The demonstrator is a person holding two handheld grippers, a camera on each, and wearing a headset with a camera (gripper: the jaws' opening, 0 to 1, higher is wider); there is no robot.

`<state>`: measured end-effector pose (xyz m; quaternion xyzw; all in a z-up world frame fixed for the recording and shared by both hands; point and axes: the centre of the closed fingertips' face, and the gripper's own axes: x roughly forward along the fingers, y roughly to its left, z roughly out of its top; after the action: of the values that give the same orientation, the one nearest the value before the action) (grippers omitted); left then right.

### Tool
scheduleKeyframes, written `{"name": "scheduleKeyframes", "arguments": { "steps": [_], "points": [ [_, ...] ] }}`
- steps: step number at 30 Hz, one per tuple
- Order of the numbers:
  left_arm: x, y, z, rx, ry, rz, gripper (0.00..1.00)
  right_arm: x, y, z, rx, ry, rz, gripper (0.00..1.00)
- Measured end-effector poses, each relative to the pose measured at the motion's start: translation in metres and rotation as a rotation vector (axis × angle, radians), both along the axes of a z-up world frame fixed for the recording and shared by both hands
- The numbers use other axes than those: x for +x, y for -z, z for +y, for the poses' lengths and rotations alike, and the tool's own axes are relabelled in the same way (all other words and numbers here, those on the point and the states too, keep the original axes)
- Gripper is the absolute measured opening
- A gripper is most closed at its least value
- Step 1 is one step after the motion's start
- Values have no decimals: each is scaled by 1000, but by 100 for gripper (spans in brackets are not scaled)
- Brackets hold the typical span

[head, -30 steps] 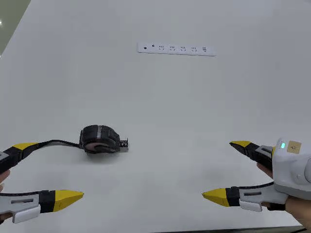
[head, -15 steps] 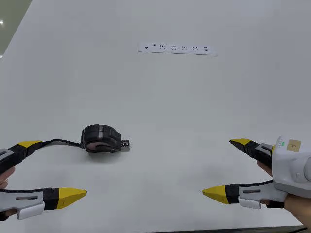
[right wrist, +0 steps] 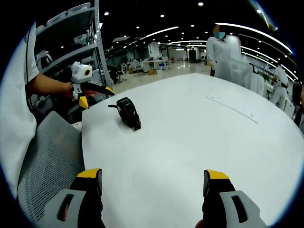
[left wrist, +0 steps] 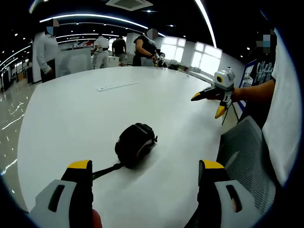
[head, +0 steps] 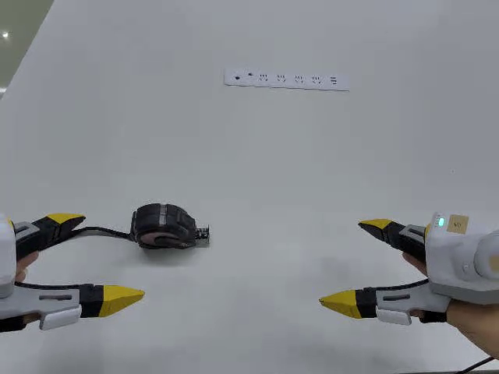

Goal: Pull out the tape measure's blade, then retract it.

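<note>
A black tape measure (head: 163,226) lies on the white table (head: 257,156), its blade tip at the right end and a black strap trailing left. My left gripper (head: 103,257) is open at the bottom left, just left of the case; the strap runs toward its upper finger. In the left gripper view the tape measure (left wrist: 135,143) lies ahead between the open jaws of the left gripper (left wrist: 146,170). My right gripper (head: 353,263) stands open at the bottom right, well away from the case. The right gripper view has the tape measure (right wrist: 128,110) far ahead, beyond the right gripper (right wrist: 153,180).
A white power strip (head: 285,79) lies flat near the far side of the table. The table's near edge runs just below both grippers. Several people stand beyond the table's far side in the gripper views. A grey mesh chair (right wrist: 50,156) sits beside the table.
Both grippers have edged inward and slightly forward, the left one closing toward the tape measure's strap. The tape measure has not moved.
</note>
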<state>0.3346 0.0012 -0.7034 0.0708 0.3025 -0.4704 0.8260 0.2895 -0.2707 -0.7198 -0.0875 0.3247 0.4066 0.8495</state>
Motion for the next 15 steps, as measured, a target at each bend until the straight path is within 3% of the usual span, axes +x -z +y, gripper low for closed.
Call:
{"name": "scheduleKeyframes", "arguments": {
  "steps": [8,15],
  "points": [
    [11,3,-6,12,50,1,90,11,6,8,-2,-45,8,90],
    [16,10,-13,64,136,-8,87,19,11,18,-19,-97,10,91]
  ]
}}
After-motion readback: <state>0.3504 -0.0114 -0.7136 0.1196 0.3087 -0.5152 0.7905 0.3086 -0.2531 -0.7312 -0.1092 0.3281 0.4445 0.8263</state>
